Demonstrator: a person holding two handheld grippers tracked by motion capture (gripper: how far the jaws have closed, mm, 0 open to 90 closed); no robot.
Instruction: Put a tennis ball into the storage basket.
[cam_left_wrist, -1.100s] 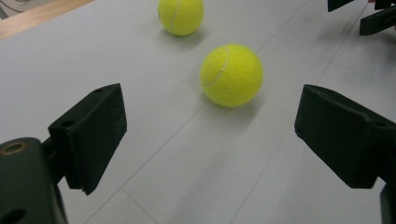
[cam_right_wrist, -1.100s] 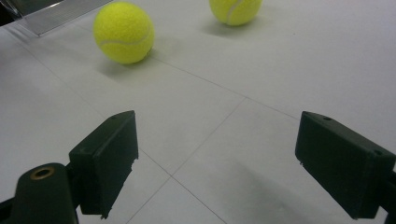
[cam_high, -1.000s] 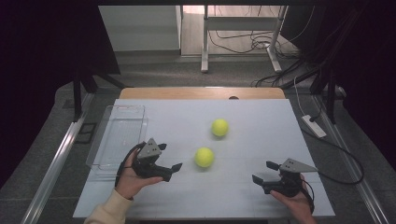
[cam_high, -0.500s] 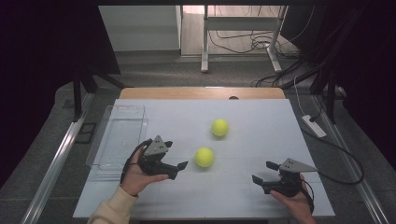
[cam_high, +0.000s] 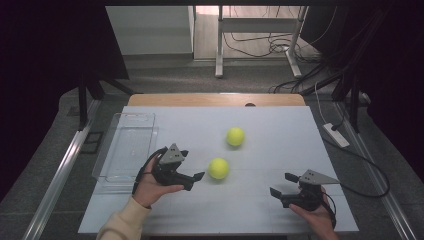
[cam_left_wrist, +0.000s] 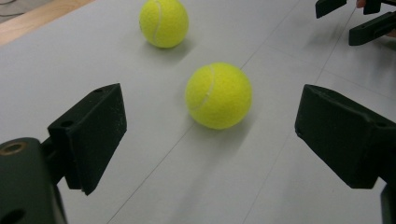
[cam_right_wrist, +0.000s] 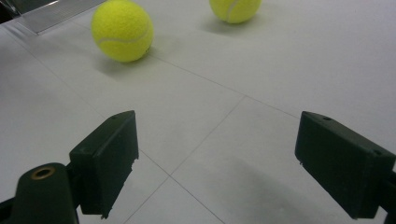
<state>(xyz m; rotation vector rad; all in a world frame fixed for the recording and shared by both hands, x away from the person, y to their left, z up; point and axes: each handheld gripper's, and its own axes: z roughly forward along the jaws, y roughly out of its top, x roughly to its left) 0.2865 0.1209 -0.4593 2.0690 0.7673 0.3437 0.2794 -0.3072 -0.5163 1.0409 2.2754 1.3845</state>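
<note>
Left tool stands open just beside the near tennis ball, not touching it. Right tool open and empty, well apart on the table.

White table carries two tennis balls, apparently empty clear tray.

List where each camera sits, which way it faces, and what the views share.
High view: above the table, looking forward and down; both hands, left claw, right claw.
Left gripper view: between open jaws toward the near ball.
Right gripper view: between open jaws across the table.
Shared: near ball, far ball.
</note>
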